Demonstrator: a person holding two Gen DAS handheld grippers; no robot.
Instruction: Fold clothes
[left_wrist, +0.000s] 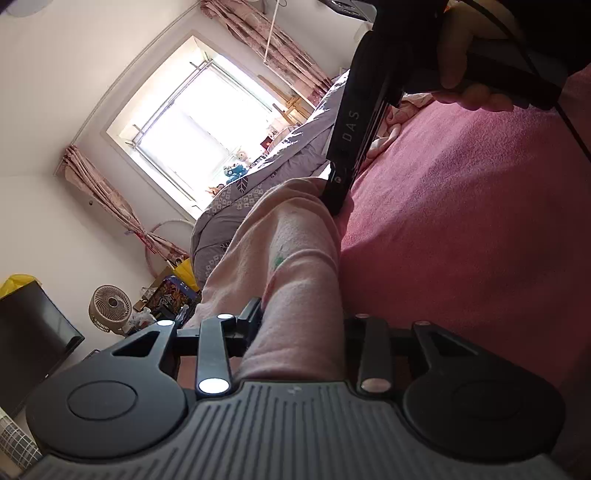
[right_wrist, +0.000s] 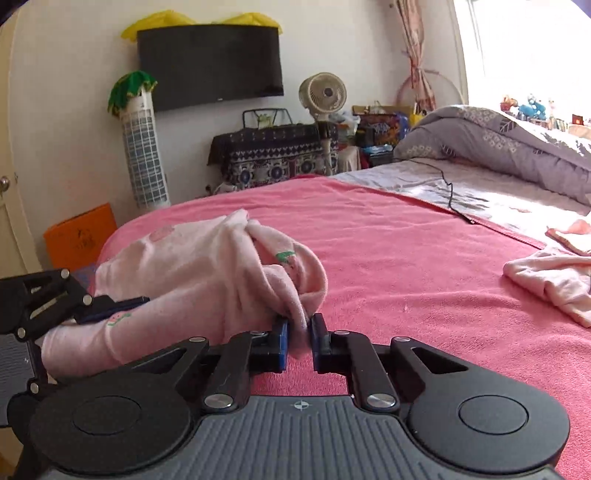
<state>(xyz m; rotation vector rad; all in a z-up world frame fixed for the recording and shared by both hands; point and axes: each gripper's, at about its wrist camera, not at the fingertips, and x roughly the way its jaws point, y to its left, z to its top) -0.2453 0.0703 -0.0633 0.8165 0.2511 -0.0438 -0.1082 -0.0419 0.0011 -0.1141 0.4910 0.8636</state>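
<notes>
Pale pink fleece garment (right_wrist: 207, 280) with small green print: bunched on pink towelling bed cover (right_wrist: 406, 266). Right gripper (right_wrist: 300, 332): clamped on a fold of it. Left gripper (left_wrist: 295, 317): closed on another part. Second pink garment (right_wrist: 550, 284): lying well apart.

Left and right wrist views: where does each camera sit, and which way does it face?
Left wrist: on the left gripper, rolled sideways, facing the window; the person's right hand shows.
Right wrist: on the right gripper, level, facing the TV; the left gripper shows.
Shared: pink garment, pink blanket.
</notes>
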